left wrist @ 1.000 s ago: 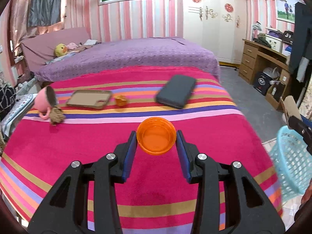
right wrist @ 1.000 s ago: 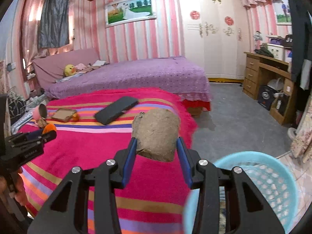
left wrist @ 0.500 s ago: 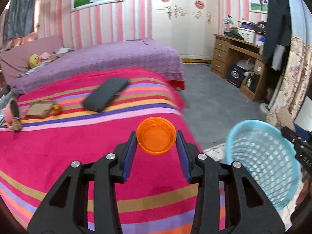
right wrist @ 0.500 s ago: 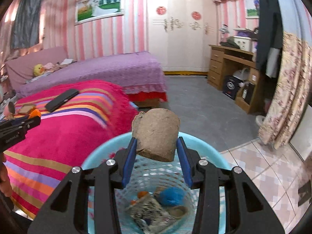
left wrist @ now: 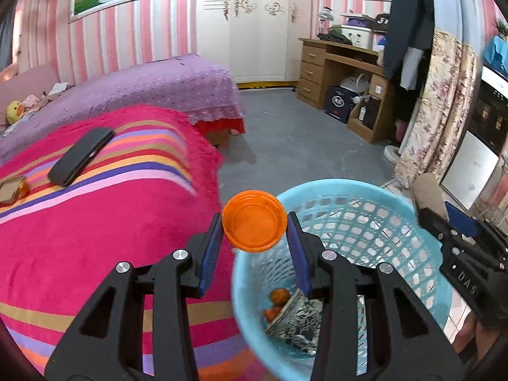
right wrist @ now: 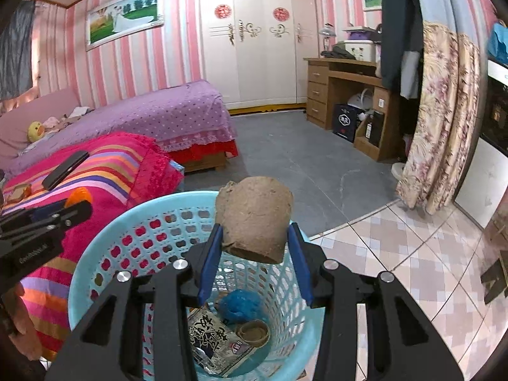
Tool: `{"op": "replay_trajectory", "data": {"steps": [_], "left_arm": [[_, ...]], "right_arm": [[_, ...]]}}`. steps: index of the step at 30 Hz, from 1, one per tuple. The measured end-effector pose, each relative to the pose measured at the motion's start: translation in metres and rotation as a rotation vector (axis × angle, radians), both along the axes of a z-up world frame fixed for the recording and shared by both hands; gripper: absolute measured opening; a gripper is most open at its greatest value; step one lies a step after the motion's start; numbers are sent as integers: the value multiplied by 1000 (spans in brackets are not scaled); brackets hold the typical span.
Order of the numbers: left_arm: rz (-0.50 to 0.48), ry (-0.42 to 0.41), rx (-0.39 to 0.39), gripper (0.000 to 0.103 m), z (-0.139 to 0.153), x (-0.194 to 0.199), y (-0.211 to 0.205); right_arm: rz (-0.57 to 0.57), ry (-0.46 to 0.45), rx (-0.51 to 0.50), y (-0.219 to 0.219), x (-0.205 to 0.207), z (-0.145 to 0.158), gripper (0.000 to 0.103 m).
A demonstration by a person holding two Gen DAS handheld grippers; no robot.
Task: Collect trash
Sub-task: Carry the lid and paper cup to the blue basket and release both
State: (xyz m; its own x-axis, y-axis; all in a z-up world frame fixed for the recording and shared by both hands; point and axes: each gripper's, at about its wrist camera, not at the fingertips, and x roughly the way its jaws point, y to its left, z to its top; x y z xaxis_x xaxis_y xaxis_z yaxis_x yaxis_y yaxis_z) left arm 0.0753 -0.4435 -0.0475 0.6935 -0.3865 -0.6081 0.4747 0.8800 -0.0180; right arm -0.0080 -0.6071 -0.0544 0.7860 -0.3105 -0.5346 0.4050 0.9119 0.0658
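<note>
My left gripper [left wrist: 254, 222] is shut on an orange plastic cap [left wrist: 254, 220], held over the near left rim of the light blue basket [left wrist: 374, 209]. My right gripper [right wrist: 254, 233] is shut on a brown cardboard tube [right wrist: 254, 219], which hangs above the basket [right wrist: 104, 247]. In the left wrist view the right gripper [left wrist: 441, 212] and the tube [left wrist: 427, 195] show at the basket's right side. The left gripper [right wrist: 74, 204] with the cap [right wrist: 78, 195] appears at the left of the right wrist view. Inside the basket lie a printed wrapper [right wrist: 219, 339], a blue crumpled bag [right wrist: 239, 306], a small ring [right wrist: 254, 331] and orange bits [left wrist: 279, 297].
The basket stands on the floor against the bed with the striped red blanket [left wrist: 95, 222]. On the blanket lie a dark phone [left wrist: 81, 155] and a brown flat case [left wrist: 11, 187]. A purple bed [right wrist: 158, 111], a wooden desk [right wrist: 346, 92] and a floral curtain [right wrist: 441, 120] stand beyond.
Both grippers have swung from over the blanket to the basket, each keeping its load. The right one came over the basket first; the left one now reaches its rim.
</note>
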Motion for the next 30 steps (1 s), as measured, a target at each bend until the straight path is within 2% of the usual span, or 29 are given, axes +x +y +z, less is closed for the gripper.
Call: {"op": "replay_trajectory", "data": {"steps": [3,4,5,7,14,20,22,28,30], "left_arm": [[-37,-16,10,40,1,-4,-16],[-48,-23,12,44,2,-5,-20],[-55,-25,13,59,2,-6,-21],[-51,-26,-4,76,3,-8,-19],[11,-106,23,93,7,-10,9],[61,-133,20,94,16,-4,42],[74,-139,20,94,19,-2,54],[121,-147,7,96,32,7,93],[139,-152,8,96,36,11,106]], "right_arm": [[-6,-4,5,-3,-2,-1,42],[-6,-5,6,-4,-2,-2,42],[-8,-5,6,-5,-2,-2,42],[-12,-2,0,-4,-2,-2,42],[-15,-9,-8,-1,-3,-1,42],[-15,-3,-11,5,1,-2,53],[-15,-8,-9,9,3,0,71],[-16,-17,-25,28,14,8,93],[-5,-10,-40,39,22,11,95]]}}
